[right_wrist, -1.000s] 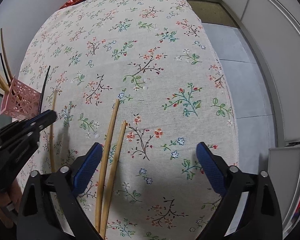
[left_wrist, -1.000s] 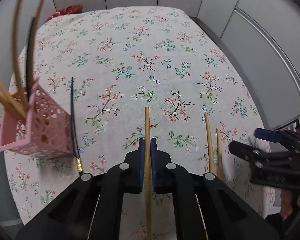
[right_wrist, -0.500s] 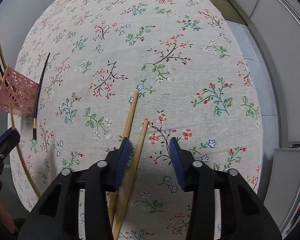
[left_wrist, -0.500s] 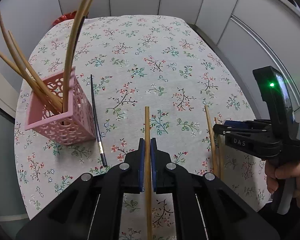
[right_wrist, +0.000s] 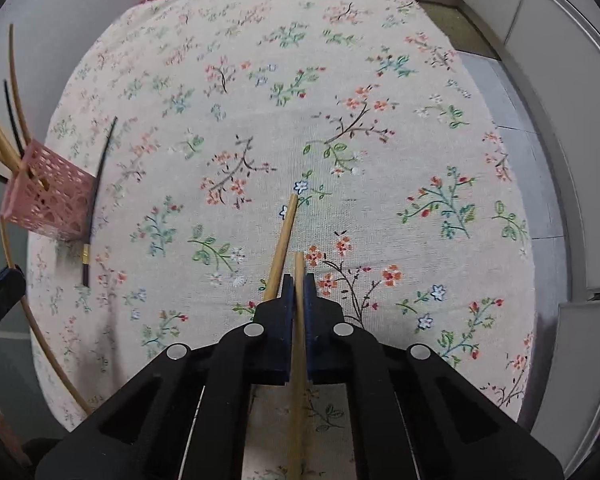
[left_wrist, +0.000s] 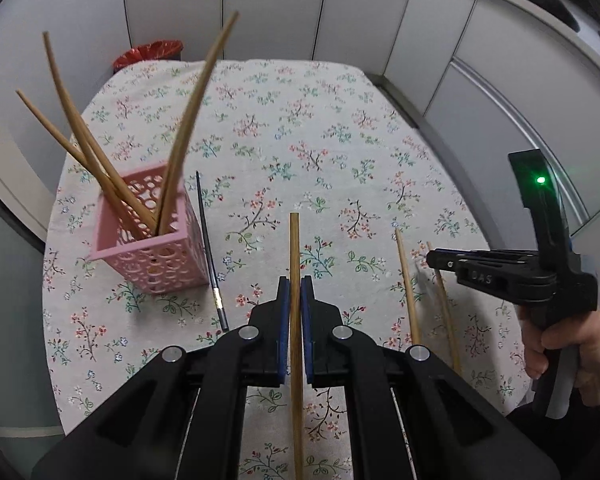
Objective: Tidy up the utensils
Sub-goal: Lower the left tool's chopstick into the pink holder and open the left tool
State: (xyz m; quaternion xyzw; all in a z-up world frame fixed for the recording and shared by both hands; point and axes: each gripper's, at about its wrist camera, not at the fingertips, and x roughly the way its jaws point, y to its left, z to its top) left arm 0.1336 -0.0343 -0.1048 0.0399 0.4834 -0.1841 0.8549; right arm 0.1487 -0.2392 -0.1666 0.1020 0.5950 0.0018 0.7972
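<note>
My left gripper (left_wrist: 295, 280) is shut on a bamboo chopstick (left_wrist: 295, 248), lifted above the floral tablecloth (left_wrist: 300, 140). The pink lattice holder (left_wrist: 152, 240) stands to its left with several bamboo chopsticks (left_wrist: 180, 140) leaning in it. A black chopstick (left_wrist: 210, 248) lies on the cloth beside the holder. My right gripper (right_wrist: 299, 280) is shut on a second bamboo chopstick (right_wrist: 299, 264) low over the cloth. Another bamboo chopstick (right_wrist: 284, 236) lies just left of its fingers. From the left wrist view the right gripper (left_wrist: 434, 262) sits over those two sticks.
A red object (left_wrist: 148, 54) sits past the table's far edge. Grey panelled walls (left_wrist: 440, 40) surround the table. A person's hand (left_wrist: 560, 352) grips the right tool's handle. The cloth's right edge (right_wrist: 512, 184) drops off to the floor.
My right gripper's jaws went from wide open to shut on one of the two bamboo chopsticks. My left gripper rose and drew back with its chopstick, bringing the holder fuller into view.
</note>
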